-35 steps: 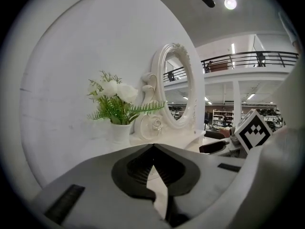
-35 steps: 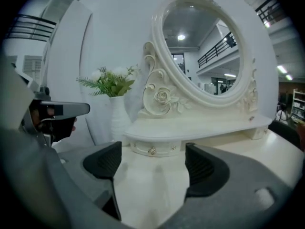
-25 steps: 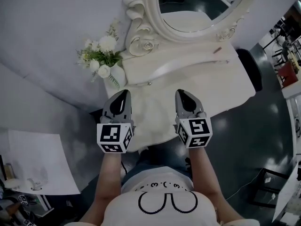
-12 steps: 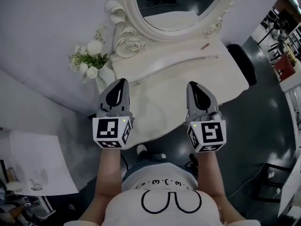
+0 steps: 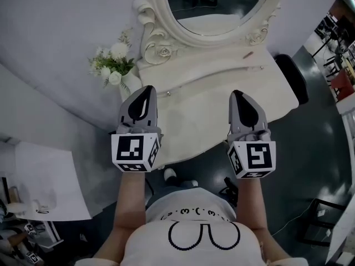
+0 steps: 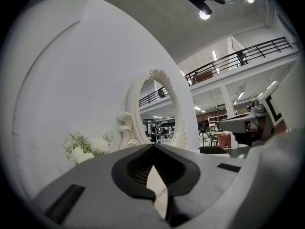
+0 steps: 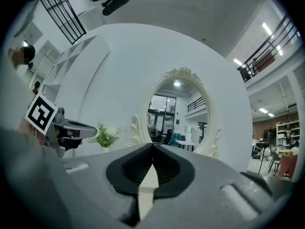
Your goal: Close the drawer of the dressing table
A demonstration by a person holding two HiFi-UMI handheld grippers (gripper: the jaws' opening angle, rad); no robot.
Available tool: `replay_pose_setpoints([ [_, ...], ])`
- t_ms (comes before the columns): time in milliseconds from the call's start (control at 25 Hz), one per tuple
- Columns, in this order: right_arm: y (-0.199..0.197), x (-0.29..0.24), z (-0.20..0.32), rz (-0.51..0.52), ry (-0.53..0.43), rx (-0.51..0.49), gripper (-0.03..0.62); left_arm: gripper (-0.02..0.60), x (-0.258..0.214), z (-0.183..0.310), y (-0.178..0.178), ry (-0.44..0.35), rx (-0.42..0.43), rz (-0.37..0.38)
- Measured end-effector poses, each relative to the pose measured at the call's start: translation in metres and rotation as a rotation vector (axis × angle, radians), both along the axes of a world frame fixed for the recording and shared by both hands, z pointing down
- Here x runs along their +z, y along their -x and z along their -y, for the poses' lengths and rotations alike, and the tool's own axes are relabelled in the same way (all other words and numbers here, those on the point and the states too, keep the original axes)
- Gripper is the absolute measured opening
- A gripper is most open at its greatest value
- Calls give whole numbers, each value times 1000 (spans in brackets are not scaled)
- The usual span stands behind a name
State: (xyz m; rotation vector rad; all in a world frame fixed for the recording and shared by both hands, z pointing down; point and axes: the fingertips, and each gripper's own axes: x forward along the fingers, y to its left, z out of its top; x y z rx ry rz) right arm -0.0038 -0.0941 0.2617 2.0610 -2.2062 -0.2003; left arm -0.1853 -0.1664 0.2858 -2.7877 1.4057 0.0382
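Hovering step, as judged: the grey left gripper [image 5: 145, 92] and grey right gripper [image 5: 239, 96] are held level over the near part of the white dressing-table surface [image 5: 194, 118], the fingers of both closed on nothing.
Drawer: no pulled-out front can be made out. The curved white tier with two small knobs [image 5: 168, 93] lies mid-frame under the oval white-framed mirror [image 5: 166, 35] and looks flush.
Next move, as judged: the front edge is to be checked, then pushed level if anything protrudes.
Clearances: the white flower bunch in its vase [image 5: 113, 65] stands near the left gripper, and the dark floor [image 5: 302, 148] is open at lower right.
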Motion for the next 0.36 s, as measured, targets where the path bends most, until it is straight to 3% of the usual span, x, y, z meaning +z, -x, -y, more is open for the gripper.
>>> replay_pose_setpoints([
  [360,5,-12,-4,-18,-42,-11,-1,-2,-10,-4,4,-23,-12,2],
])
